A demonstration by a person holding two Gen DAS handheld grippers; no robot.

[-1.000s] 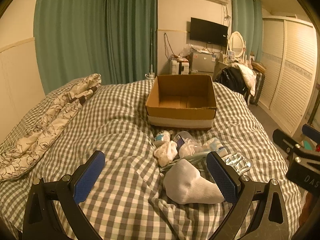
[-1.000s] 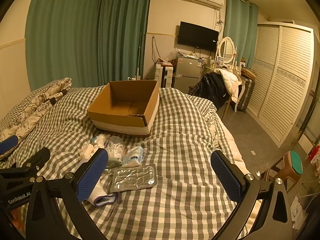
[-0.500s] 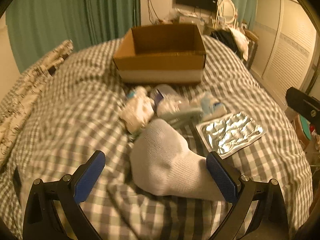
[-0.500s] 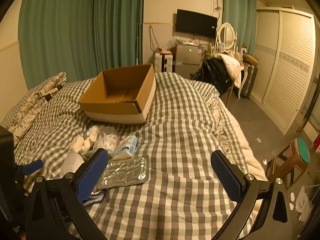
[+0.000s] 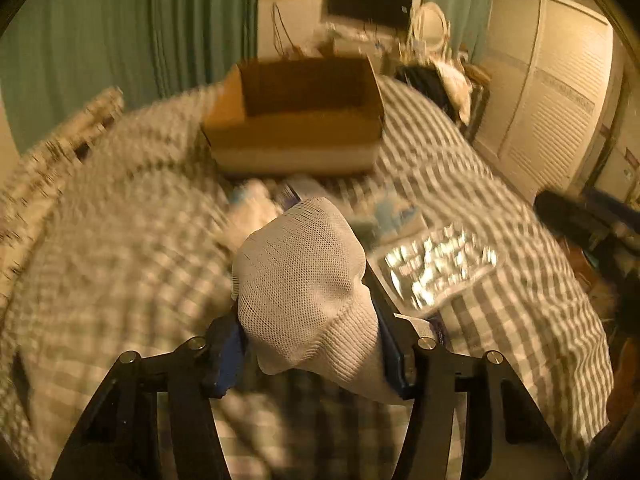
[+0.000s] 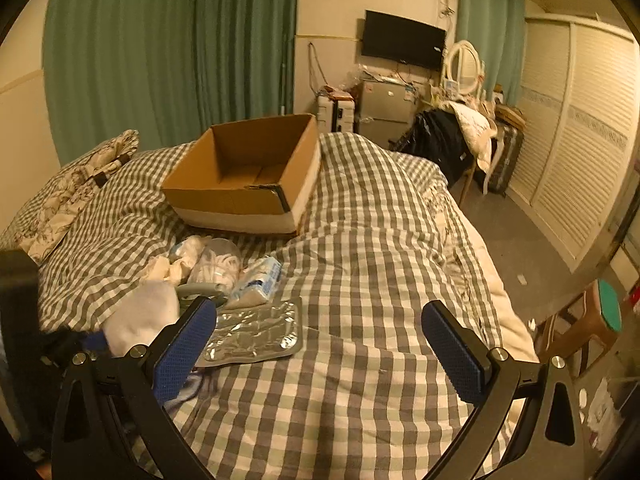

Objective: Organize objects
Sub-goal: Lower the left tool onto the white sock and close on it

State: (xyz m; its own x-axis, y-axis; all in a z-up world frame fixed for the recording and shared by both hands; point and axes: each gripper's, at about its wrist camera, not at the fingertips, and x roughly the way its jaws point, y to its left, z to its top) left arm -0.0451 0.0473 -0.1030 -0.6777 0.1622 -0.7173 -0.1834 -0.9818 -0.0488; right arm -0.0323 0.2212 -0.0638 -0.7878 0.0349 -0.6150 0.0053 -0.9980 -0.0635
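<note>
My left gripper [image 5: 308, 344] is shut on a white sock [image 5: 304, 284] and holds it just above the checked bed cover; the sock also shows in the right wrist view [image 6: 140, 316]. An open cardboard box [image 6: 244, 176] stands on the bed beyond it, also in the left wrist view [image 5: 296, 120]. A silver blister sheet [image 6: 252, 332], a blue-and-white tissue pack [image 6: 258, 280], a clear jar of cotton items [image 6: 216, 266] and crumpled white pieces [image 6: 168, 268] lie between box and grippers. My right gripper [image 6: 320, 348] is open and empty over the cover, right of the pile.
A patterned pillow [image 6: 76, 184] lies at the bed's left. The bed's right edge drops to the floor, with a stool [image 6: 592, 320], a chair with clothes [image 6: 460, 140] and wardrobe doors [image 6: 576, 140] beyond. Green curtains [image 6: 160, 60] hang behind.
My left gripper moved forward over the sock and closed on it, lifting it. The right gripper stayed open and shifted slightly.
</note>
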